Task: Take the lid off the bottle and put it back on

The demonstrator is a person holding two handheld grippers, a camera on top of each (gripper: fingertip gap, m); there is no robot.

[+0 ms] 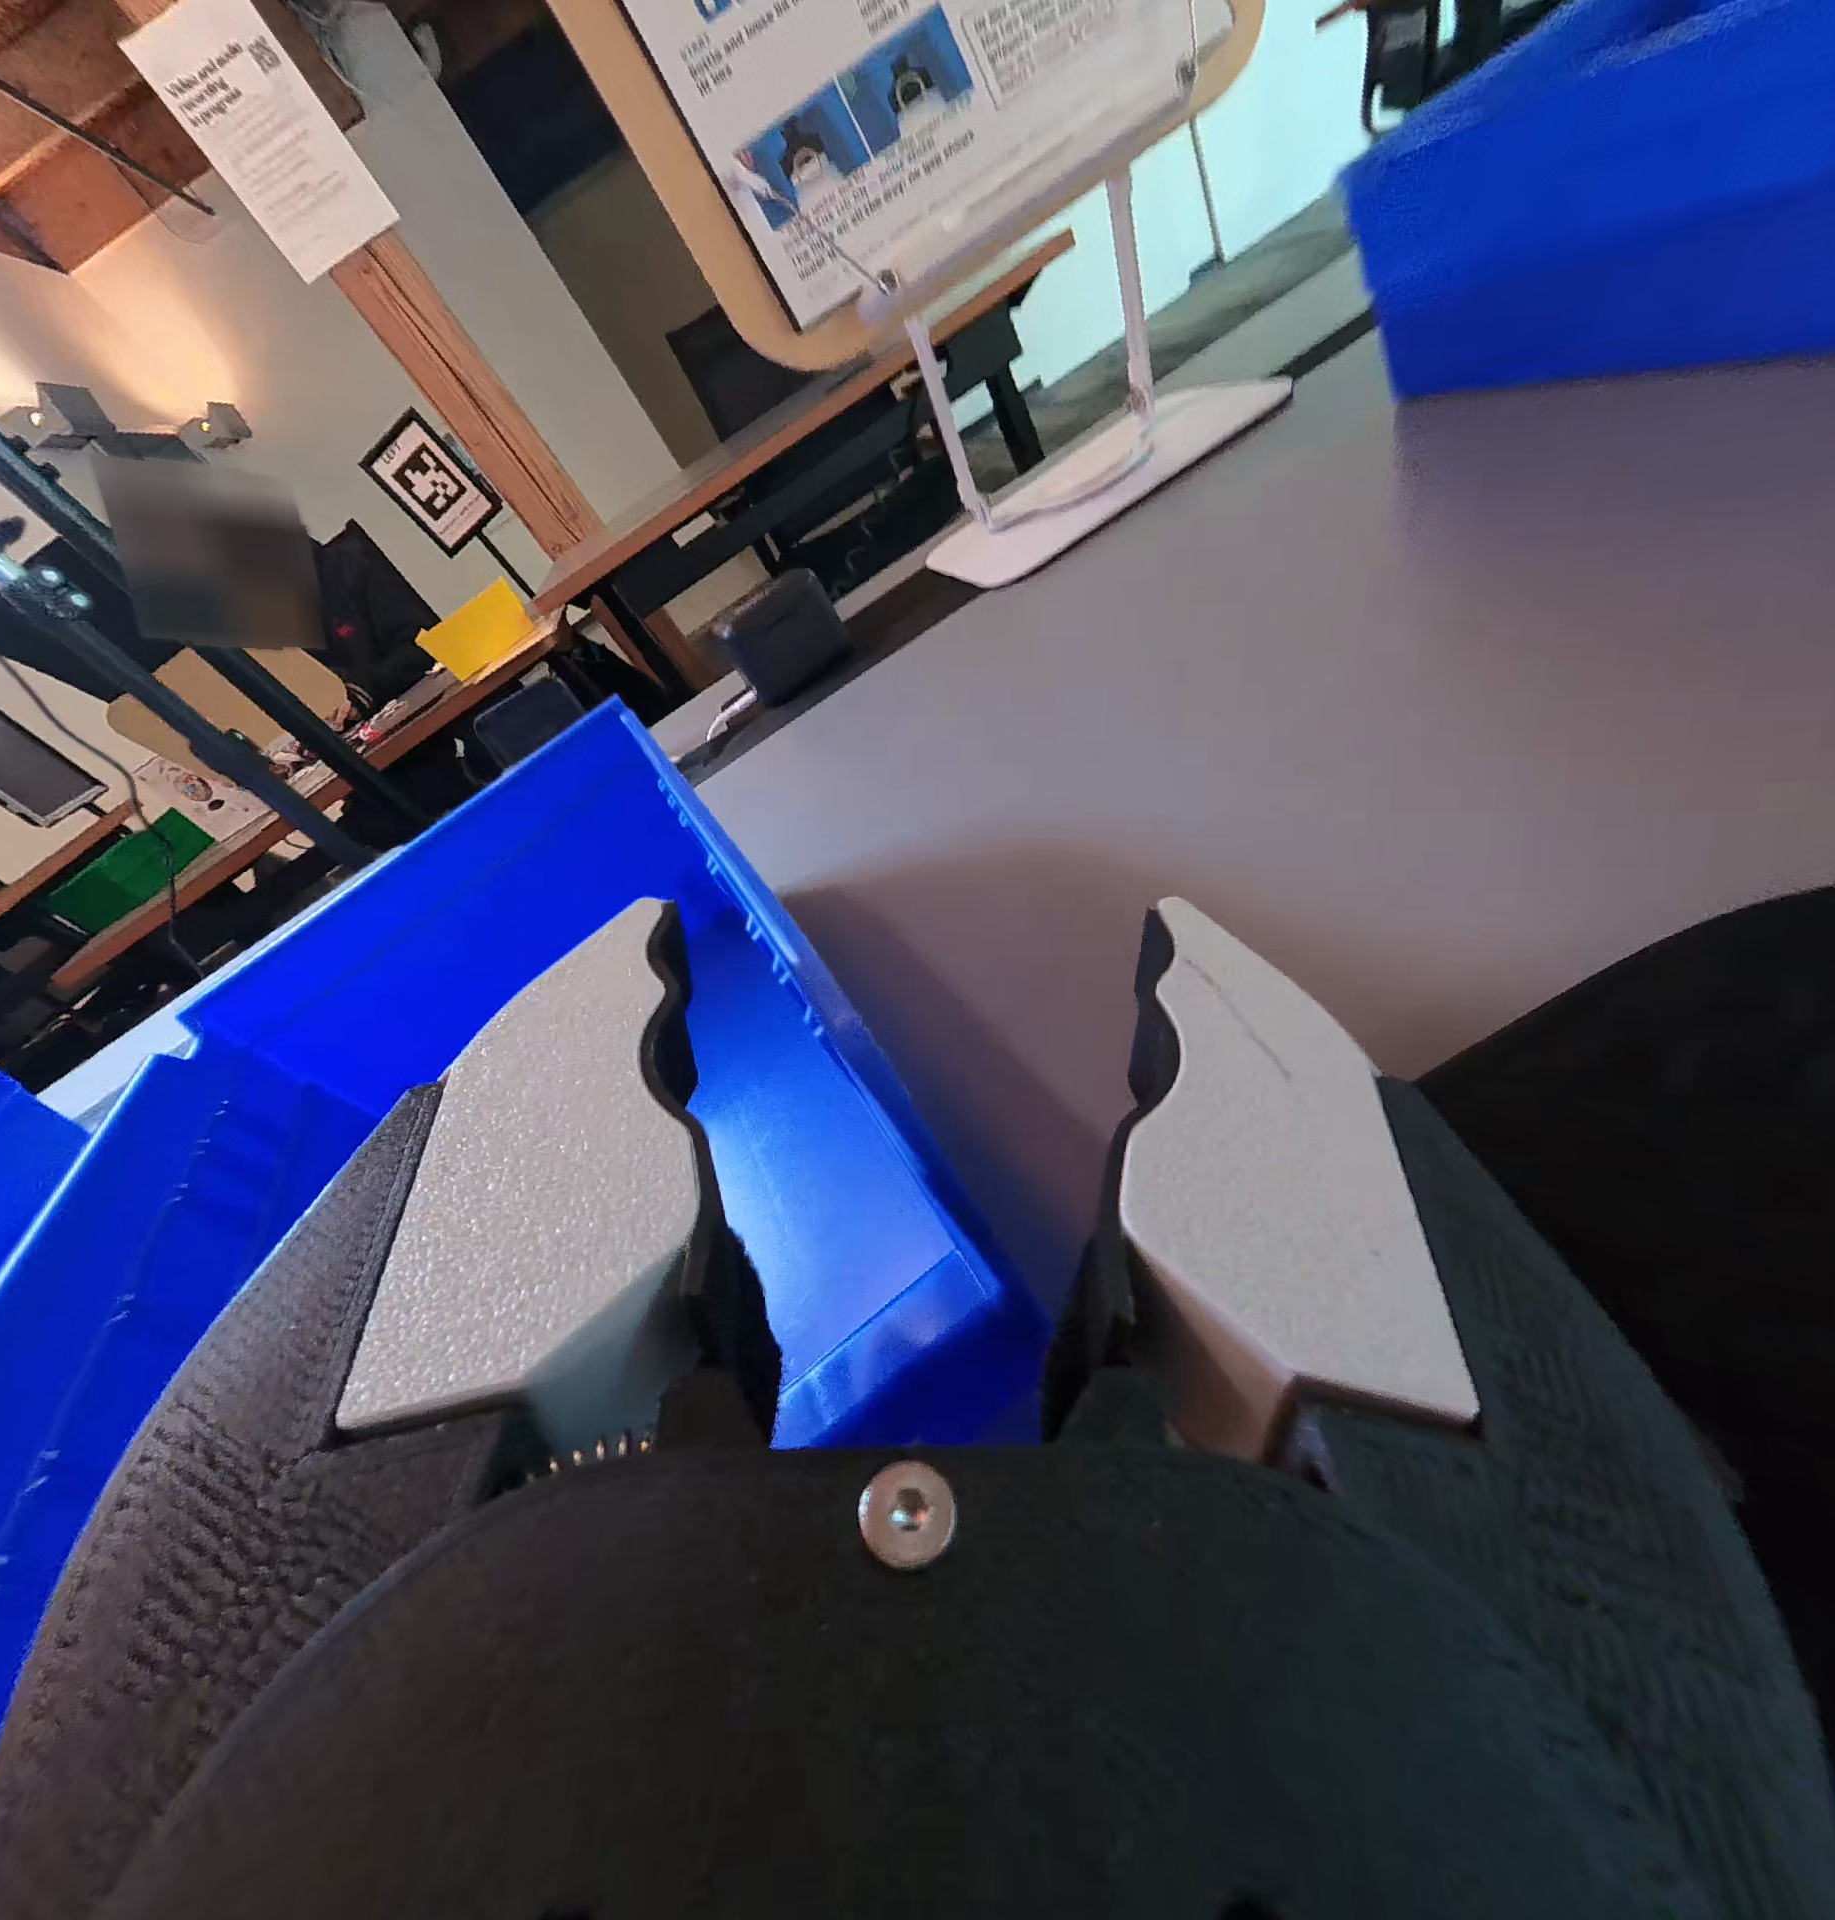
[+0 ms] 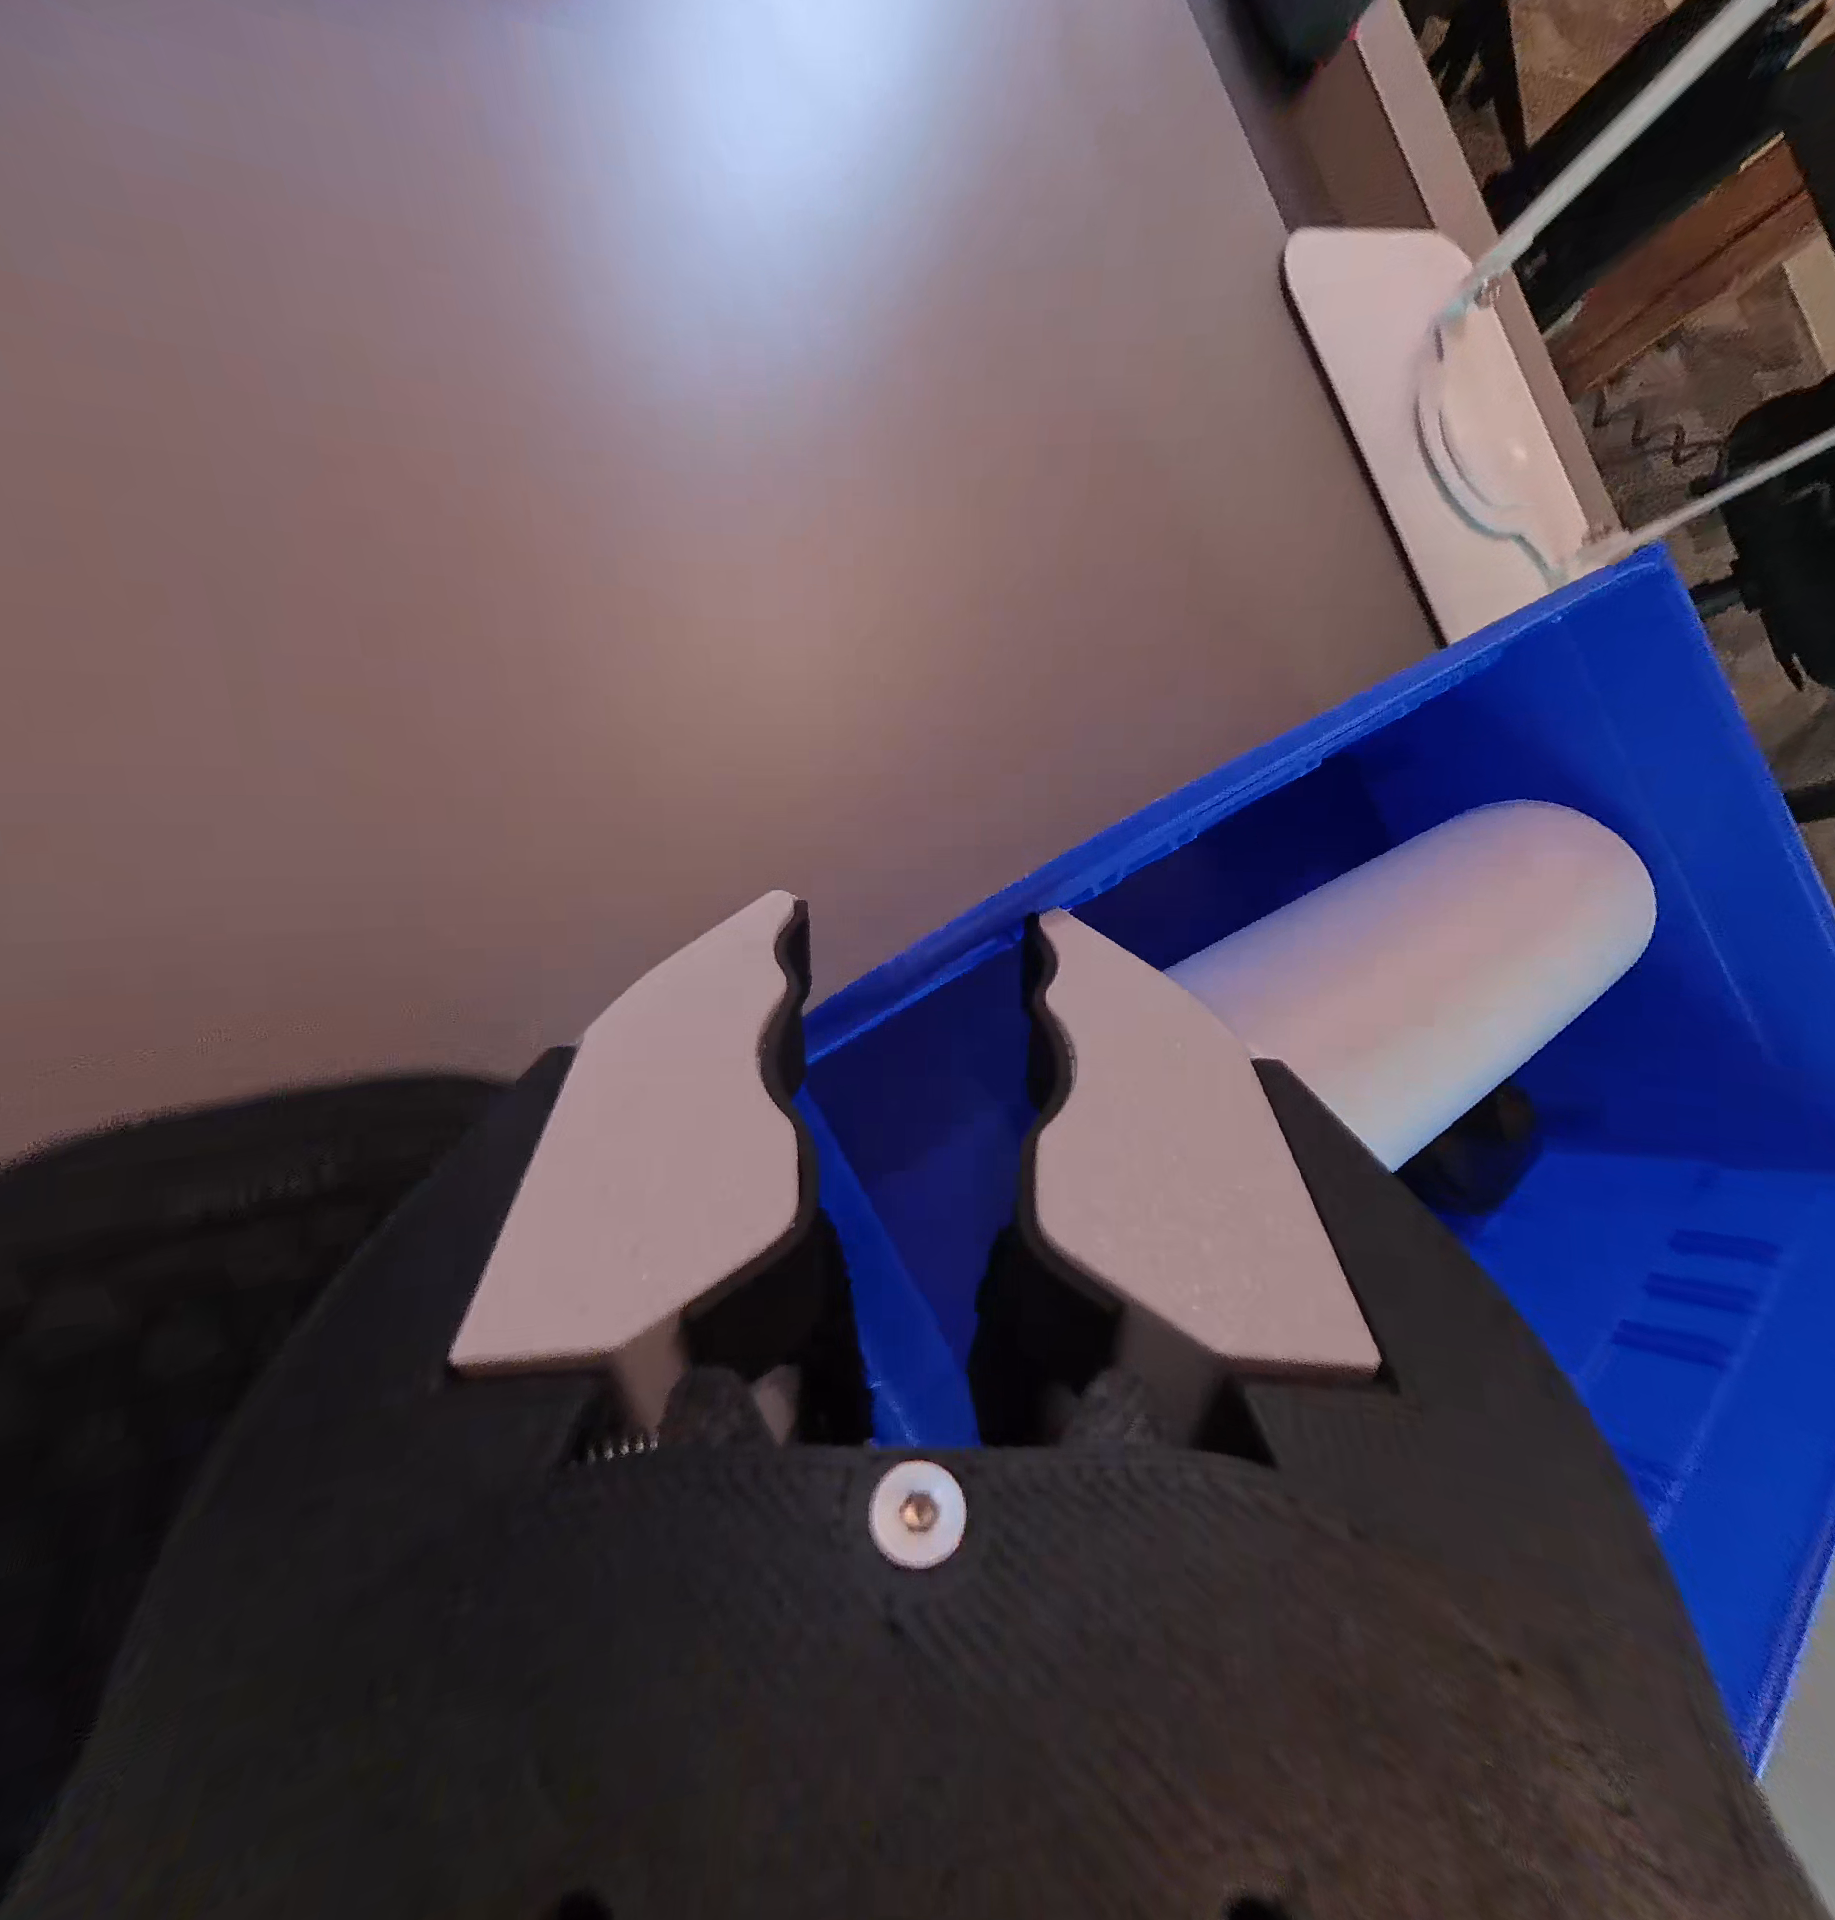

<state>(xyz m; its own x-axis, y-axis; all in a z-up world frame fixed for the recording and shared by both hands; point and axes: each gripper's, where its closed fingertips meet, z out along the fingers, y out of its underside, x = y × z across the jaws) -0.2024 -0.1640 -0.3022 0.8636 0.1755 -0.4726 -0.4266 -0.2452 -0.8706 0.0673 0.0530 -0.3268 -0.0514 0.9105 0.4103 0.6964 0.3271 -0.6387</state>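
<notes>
A pale white bottle [image 2: 1412, 987] lies on its side in a blue bin [image 2: 1671, 1351] at the right of the right wrist view. A dark part [image 2: 1479, 1158] shows at its near end, partly hidden by my gripper's body; I cannot tell if it is the lid. My right gripper [image 2: 918, 914] is open and empty, hovering over the bin's near corner, just left of the bottle. My left gripper [image 1: 913, 914] is wide open and empty, over the edge of another blue bin [image 1: 477, 1039]. No bottle shows in the left wrist view.
A grey table [image 2: 477, 520] spreads ahead in both views. A white sign stand [image 1: 1100, 488] stands at its far edge, and its base [image 2: 1412, 416] shows beyond the bottle's bin. A third blue bin [image 1: 1619, 208] is at the far right. A black shape [image 1: 1671, 1195] lies to the right. The grippers' ends are close to 35 cm from one another.
</notes>
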